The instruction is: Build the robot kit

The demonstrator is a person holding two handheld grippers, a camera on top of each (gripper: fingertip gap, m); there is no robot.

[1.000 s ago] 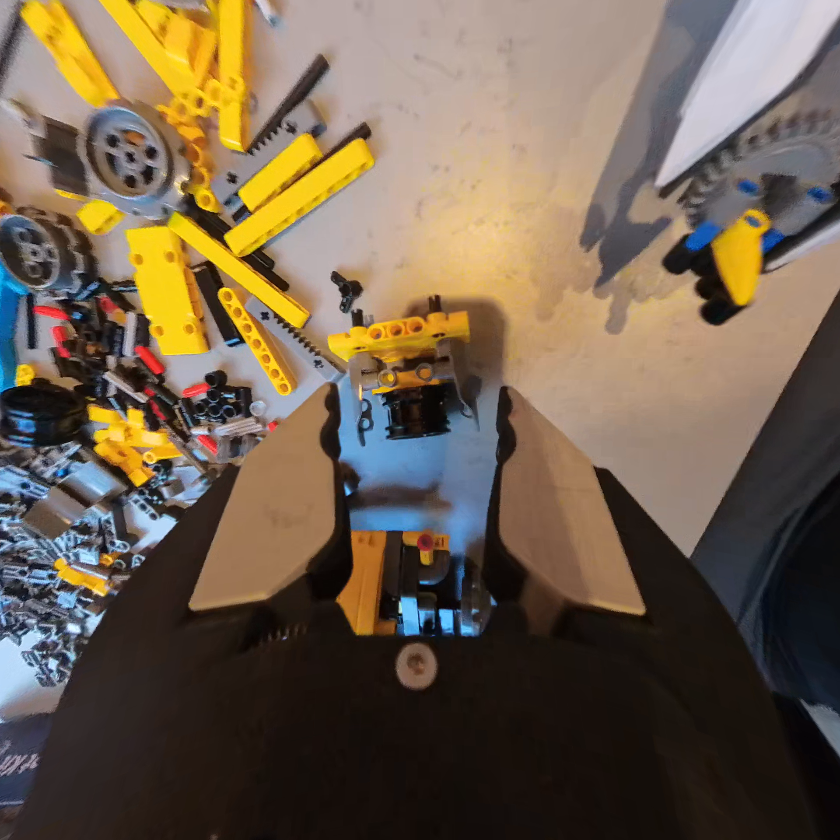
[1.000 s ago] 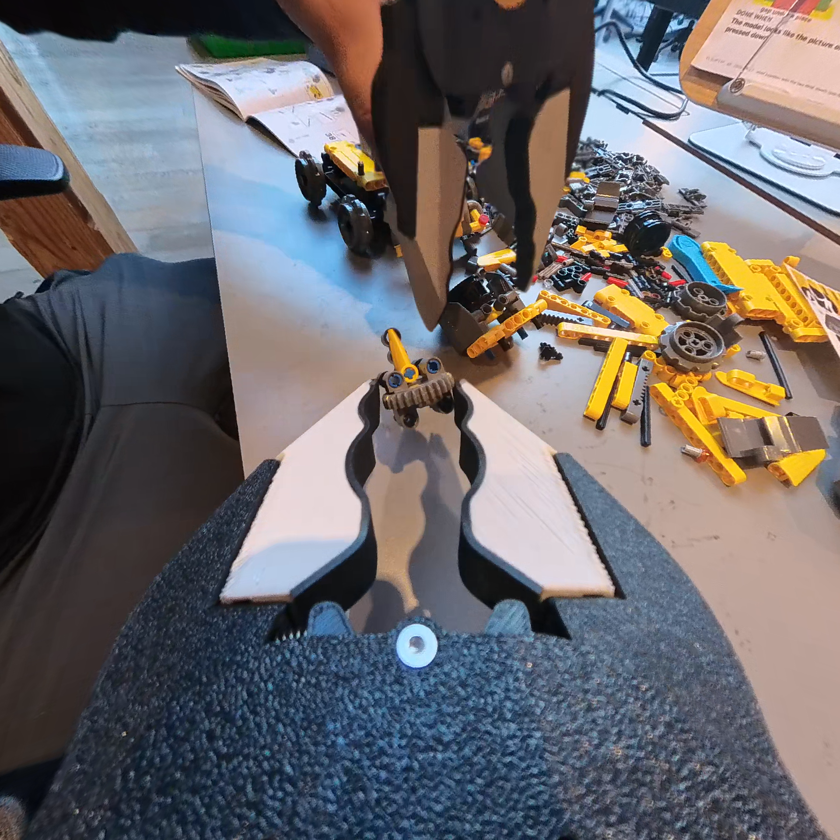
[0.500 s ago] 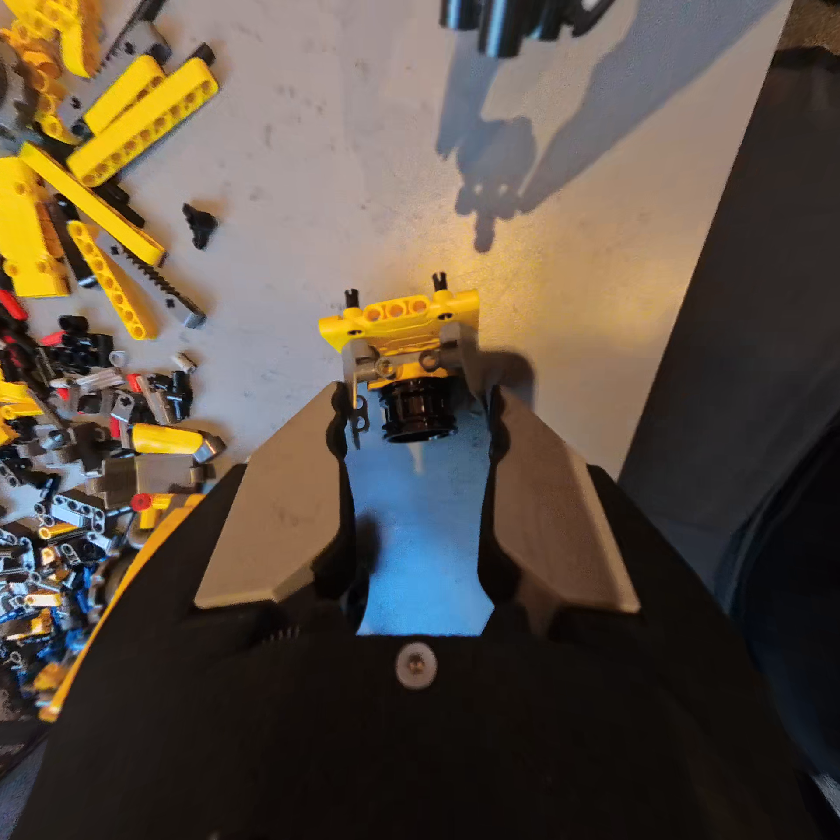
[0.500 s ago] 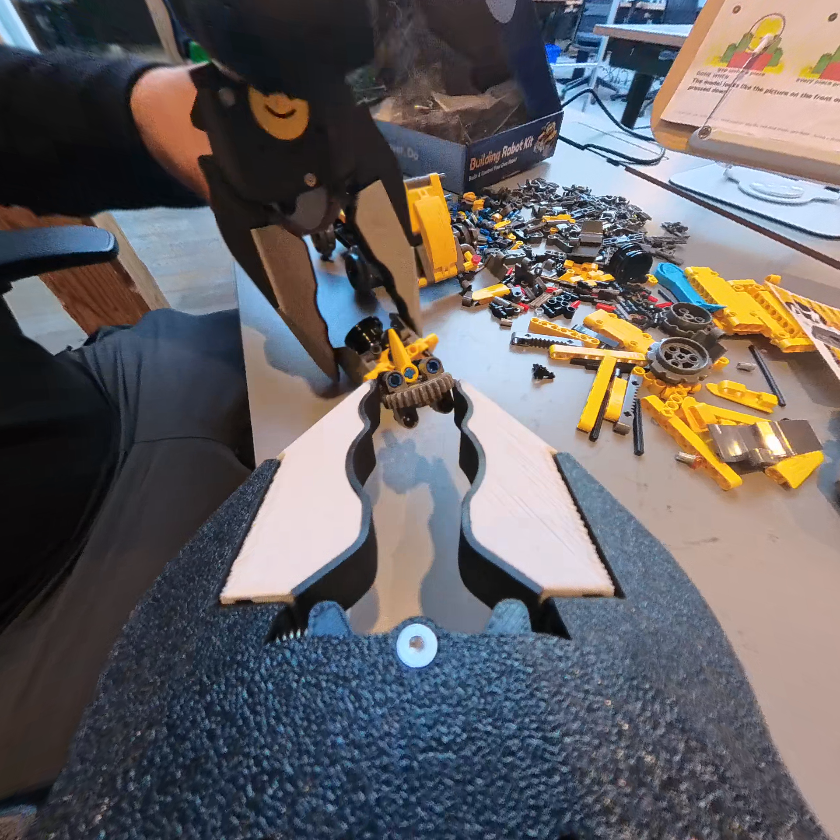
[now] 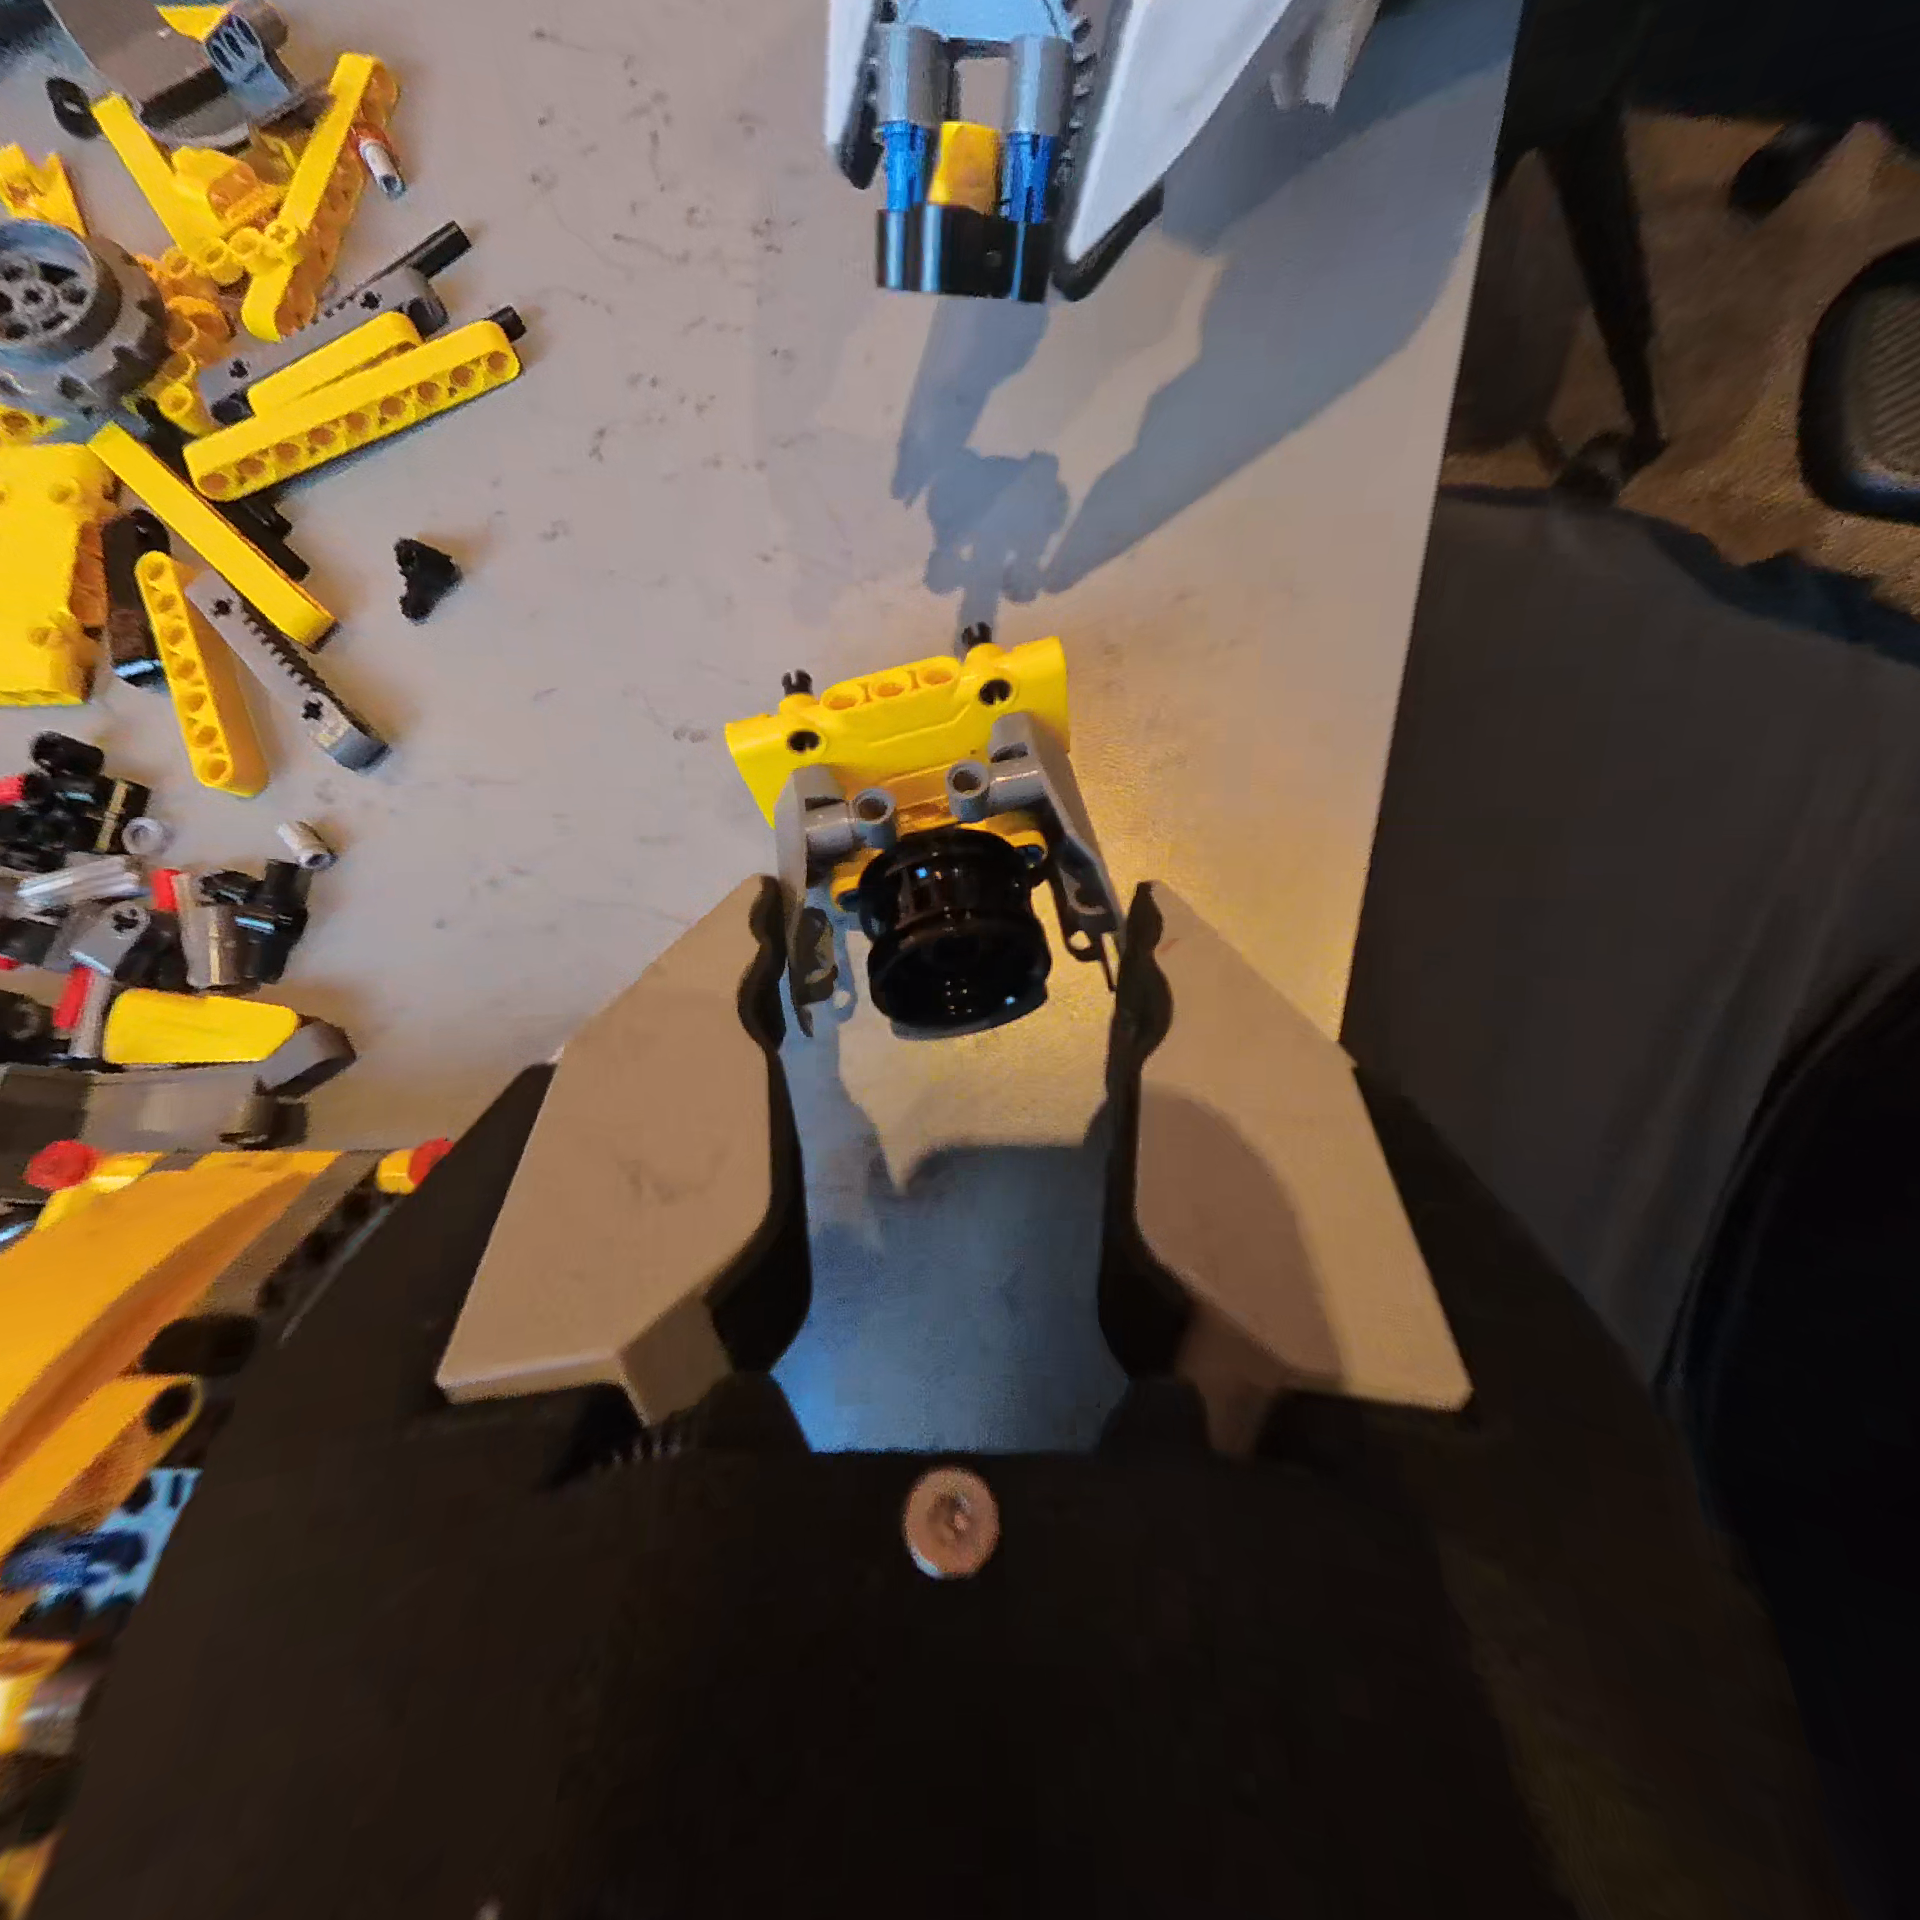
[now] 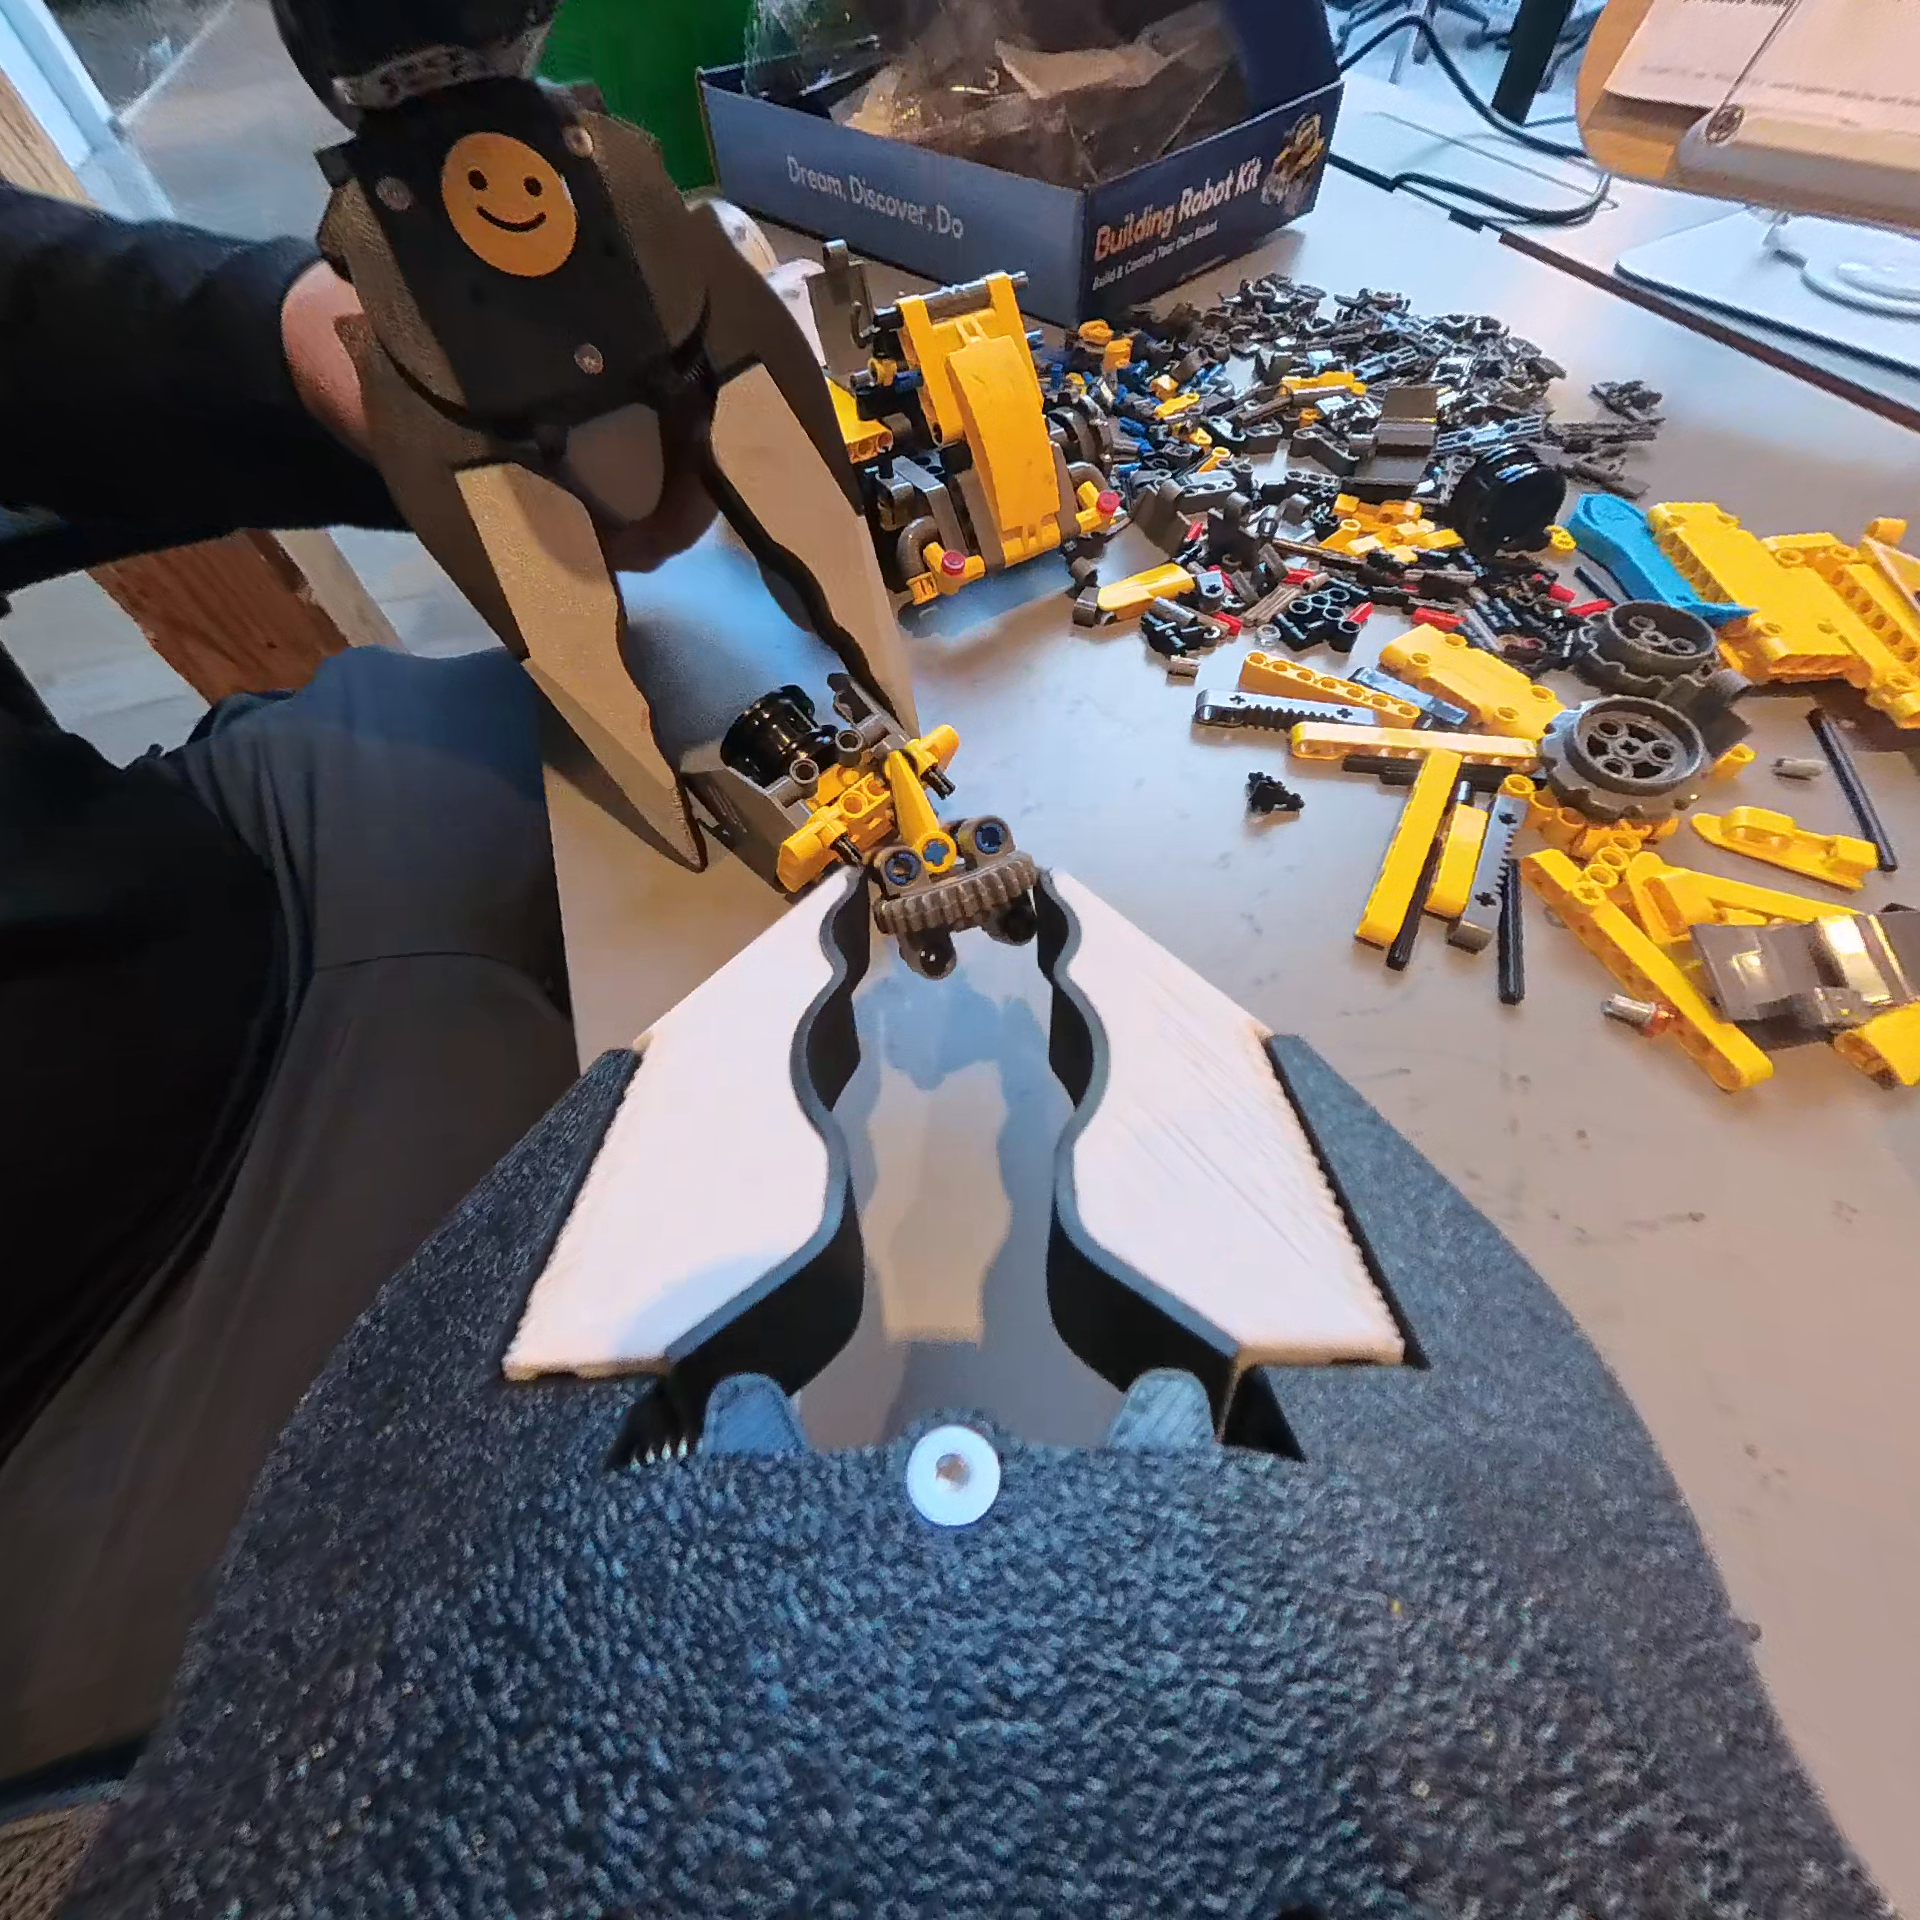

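My left gripper (image 5: 948, 935) is shut on a yellow and grey brick assembly (image 5: 904, 738) with a black wheel hub (image 5: 956, 935), held just above the grey table (image 5: 675, 312) near its edge. My right gripper (image 6: 951, 899) is shut on a small grey toothed piece (image 6: 951, 894) with blue pins and a yellow axle that points forward. In the right wrist view the left gripper (image 6: 795, 784) comes in from the upper left, and the yellow axle tip almost touches its assembly (image 6: 831, 821). In the left wrist view the right gripper's white fingers (image 5: 1143, 104) and its piece (image 5: 961, 208) show at the top.
Loose yellow, grey and black bricks, beams and wheels (image 6: 1455, 675) cover the table's right side. A part-built yellow vehicle (image 6: 966, 436) and a blue cardboard box (image 6: 1039, 187) stand behind. A person's legs (image 6: 312, 935) are at the table's left edge. The left gripper's tips are roughly 9 cm from the right gripper's.
My left gripper has carried its assembly away from the brick pile to the table edge and lowered it in front of my right gripper. The two held pieces now face each other closely.
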